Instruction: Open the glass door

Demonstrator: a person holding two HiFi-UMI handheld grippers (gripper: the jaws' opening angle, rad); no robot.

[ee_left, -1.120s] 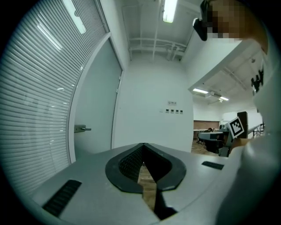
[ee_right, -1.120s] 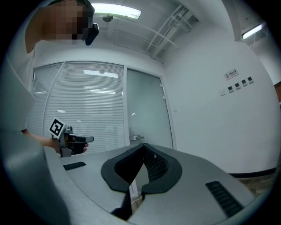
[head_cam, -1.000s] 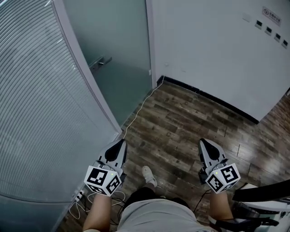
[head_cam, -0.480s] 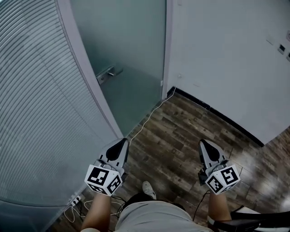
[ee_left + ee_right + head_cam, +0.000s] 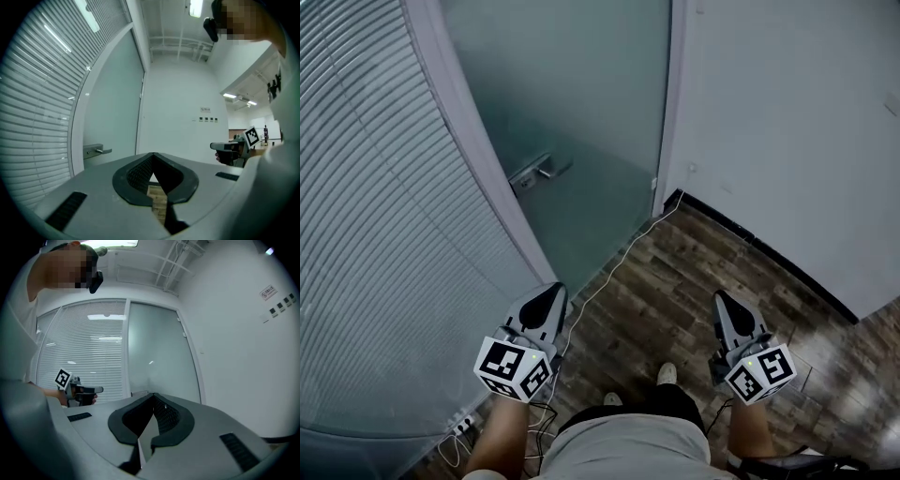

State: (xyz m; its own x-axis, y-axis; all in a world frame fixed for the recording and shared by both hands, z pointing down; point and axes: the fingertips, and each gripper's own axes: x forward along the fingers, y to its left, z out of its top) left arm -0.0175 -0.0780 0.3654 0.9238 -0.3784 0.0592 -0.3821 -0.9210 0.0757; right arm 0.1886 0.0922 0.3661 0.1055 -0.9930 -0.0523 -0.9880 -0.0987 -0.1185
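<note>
Glass door (image 5: pixel 572 84) and its lever handle (image 5: pixel 541 172) loom closer than before.

A dark wood-plank floor (image 5: pixel 675 295) meets a plain white wall (image 5: pixel 787 131) along a black skirting board (image 5: pixel 773 258). A thin white cable (image 5: pixel 628 249) runs from the foot of that wall diagonally across the planks towards the lower left, where a white power strip (image 5: pixel 461 429) lies beside loose loops of cord. On the left, a glazed partition with horizontal blinds (image 5: pixel 366 234) curves through the head view. In the left gripper view, a row of small dark wall panels (image 5: pixel 206 119) sits under a small sign (image 5: pixel 205 109), and a ceiling light (image 5: pixel 196 7) glows overhead.
</note>
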